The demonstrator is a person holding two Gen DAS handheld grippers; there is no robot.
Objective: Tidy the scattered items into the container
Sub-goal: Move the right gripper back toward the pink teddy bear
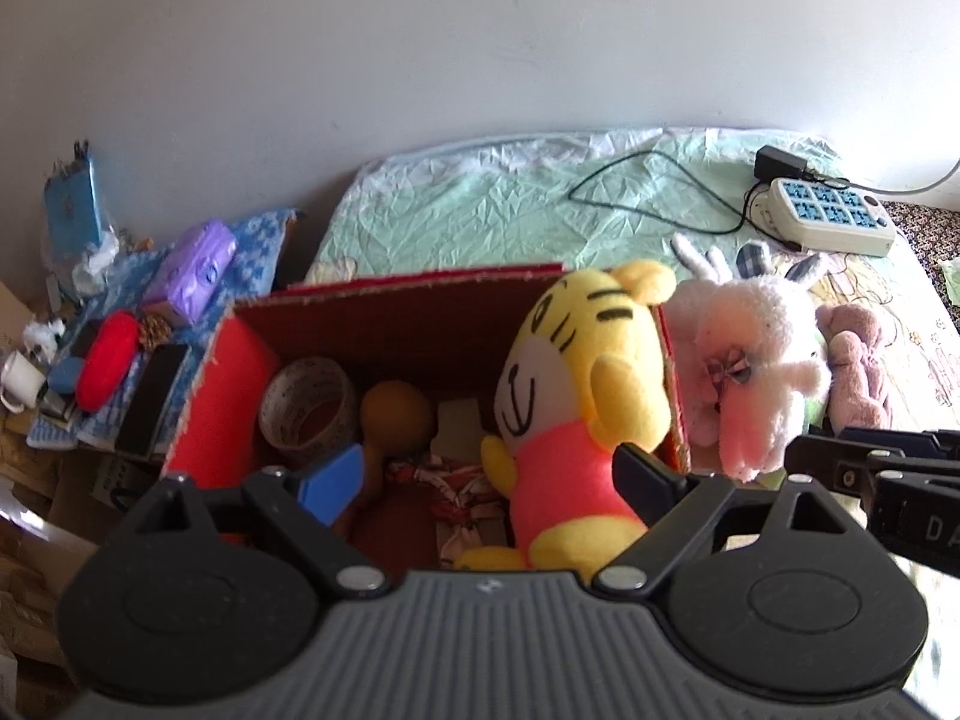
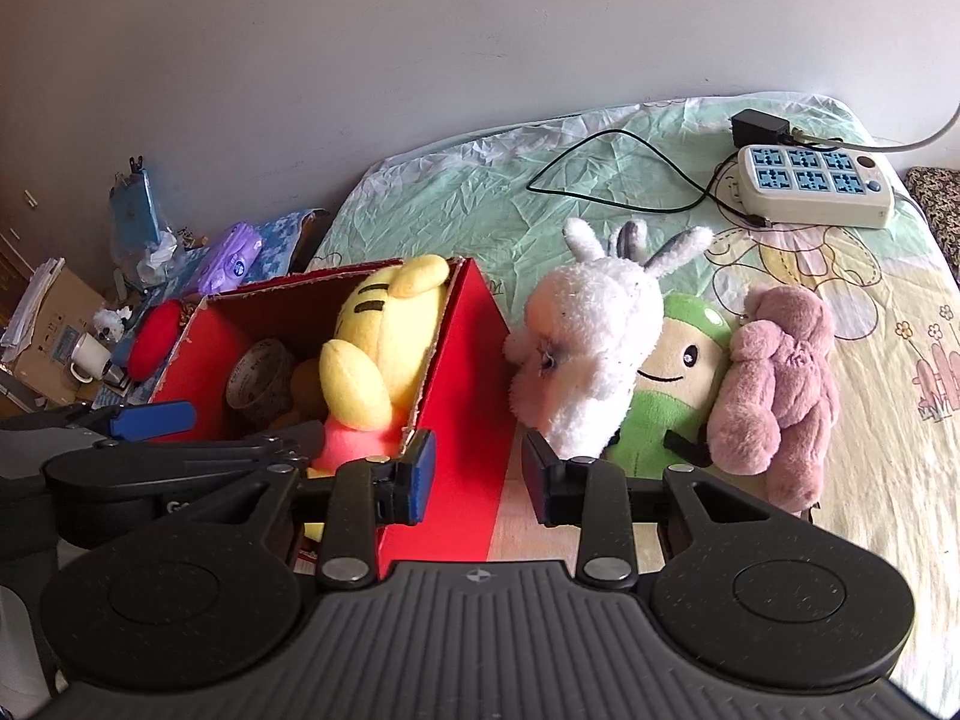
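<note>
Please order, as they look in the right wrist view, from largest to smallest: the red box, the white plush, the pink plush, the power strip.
1. red box
2. white plush
3. pink plush, close to the white one in apparent size
4. power strip, though it lies farther from the camera, so true size is unsure

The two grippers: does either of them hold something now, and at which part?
Nothing is held. The left gripper is open above the red box, beside the yellow tiger toy. The right gripper is open with nothing between its fingers.
</note>
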